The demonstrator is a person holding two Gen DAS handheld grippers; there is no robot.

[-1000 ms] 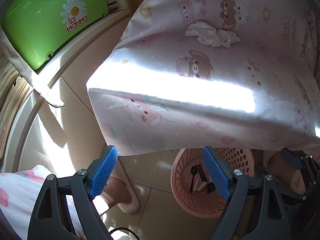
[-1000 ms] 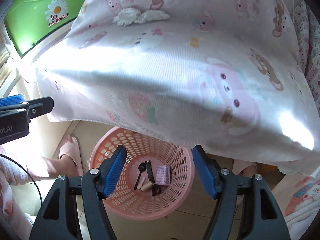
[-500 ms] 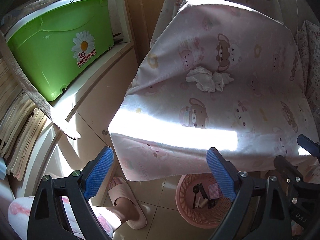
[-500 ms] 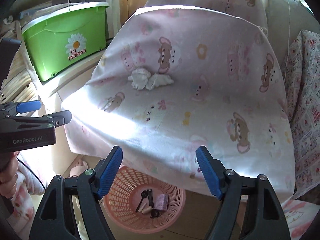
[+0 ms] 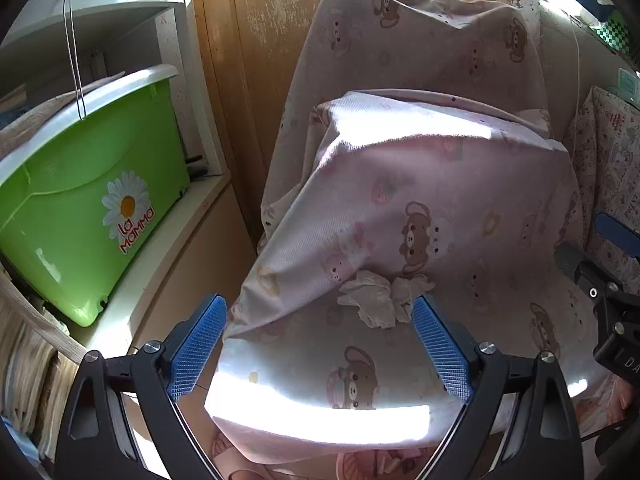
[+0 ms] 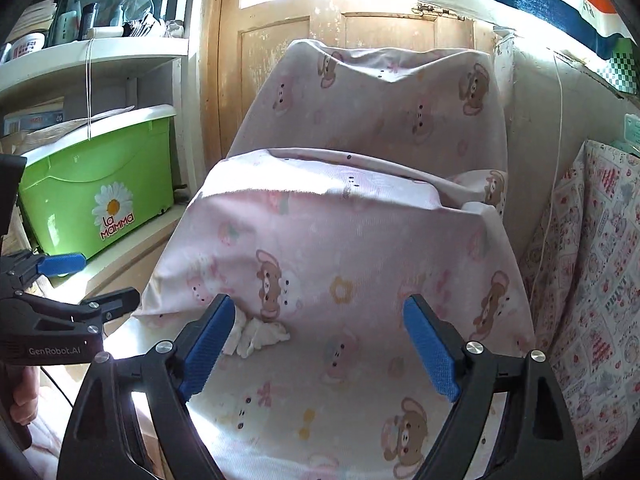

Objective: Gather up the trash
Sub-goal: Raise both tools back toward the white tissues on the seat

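- Lying crumpled on the pink sheet [image 5: 460, 184], lower centre of the left view: white tissue [image 5: 380, 300], in two wads touching each other.
- Showing in the right view too, lower left of centre: tissue [image 6: 260, 334], partly hidden behind the left blue finger.
- Hovering over the sheet's near edge: left gripper [image 5: 320, 340], fingers spread wide, having just been opening, nothing between the pads; tissue sitting beyond the tips, nearer the right finger.
- Hanging above the sheet: right gripper [image 6: 318, 344], fingers wide apart, having just been opening, gripping nothing.
- Poking in at the right edge of the left view: right gripper's black body and blue pad.
- Reaching in at the left edge of the right view: left gripper, with a hand [image 6: 22, 396] wrapped round its handle.
- Peeking out under the sheet at the bottom edge of the left view: pink basket [image 5: 356, 466], mostly covered, contents too small to tell.
- Sitting on a shelf at the left of both views: green bin [image 5: 80, 204] with a daisy label.
- Standing behind the draped sheet, upper centre: worn wooden door [image 5: 260, 40].
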